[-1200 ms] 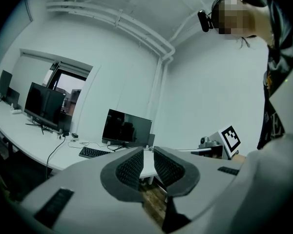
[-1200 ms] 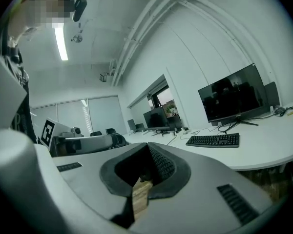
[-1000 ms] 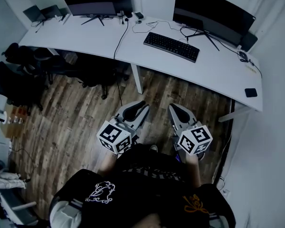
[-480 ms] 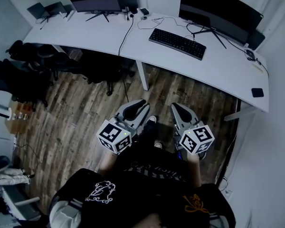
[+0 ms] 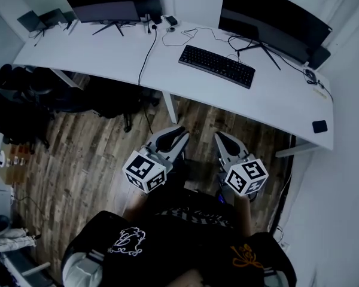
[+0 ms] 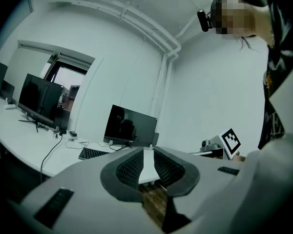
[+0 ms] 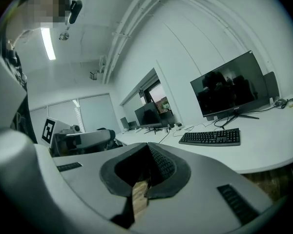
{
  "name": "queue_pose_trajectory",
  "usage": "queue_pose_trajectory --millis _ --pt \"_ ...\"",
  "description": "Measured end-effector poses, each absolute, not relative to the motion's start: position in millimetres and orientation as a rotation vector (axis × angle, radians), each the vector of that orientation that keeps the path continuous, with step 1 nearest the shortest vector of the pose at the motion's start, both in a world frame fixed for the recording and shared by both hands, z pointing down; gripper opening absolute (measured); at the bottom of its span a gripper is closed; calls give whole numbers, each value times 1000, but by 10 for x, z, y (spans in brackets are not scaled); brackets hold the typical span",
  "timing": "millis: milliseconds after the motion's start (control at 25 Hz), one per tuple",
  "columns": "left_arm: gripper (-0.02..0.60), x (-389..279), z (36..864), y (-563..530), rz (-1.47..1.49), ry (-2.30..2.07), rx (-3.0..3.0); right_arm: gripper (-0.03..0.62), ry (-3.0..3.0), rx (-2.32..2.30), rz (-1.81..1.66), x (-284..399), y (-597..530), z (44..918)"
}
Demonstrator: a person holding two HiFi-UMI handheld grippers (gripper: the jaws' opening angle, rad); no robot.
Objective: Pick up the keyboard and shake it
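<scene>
Ahead, the keyboard (image 5: 217,66) lies slanted on the surface (image 5: 107,49) at upper centre, well apart from both claws. Your right claw (image 5: 218,136), closed and empty, is nearer; your left claw (image 5: 180,131) stands slightly apart, empty.

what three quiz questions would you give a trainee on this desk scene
1. True or false: the keyboard lies on the white desk, not yet picked up.
2. The jaws of the right hand-held gripper are: A) shut and empty B) clamped on the keyboard C) wide apart.
3. Fill in: in the head view, the keyboard lies before the ___ monitor.
Key: 1 true; 2 A; 3 right.
</scene>
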State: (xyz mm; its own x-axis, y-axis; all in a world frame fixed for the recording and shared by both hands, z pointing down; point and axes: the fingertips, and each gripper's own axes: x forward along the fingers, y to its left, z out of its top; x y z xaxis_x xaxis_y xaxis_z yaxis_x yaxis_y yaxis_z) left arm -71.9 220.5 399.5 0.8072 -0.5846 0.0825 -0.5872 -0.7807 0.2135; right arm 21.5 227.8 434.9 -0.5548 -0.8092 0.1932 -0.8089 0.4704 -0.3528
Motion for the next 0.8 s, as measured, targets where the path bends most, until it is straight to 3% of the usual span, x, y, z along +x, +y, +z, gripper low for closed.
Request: queue_pose_trajectory --millis 800 --pt "78 -1193 4088 60 16 -803 2775 9 2661 -1625 -697 -178 287 4377"
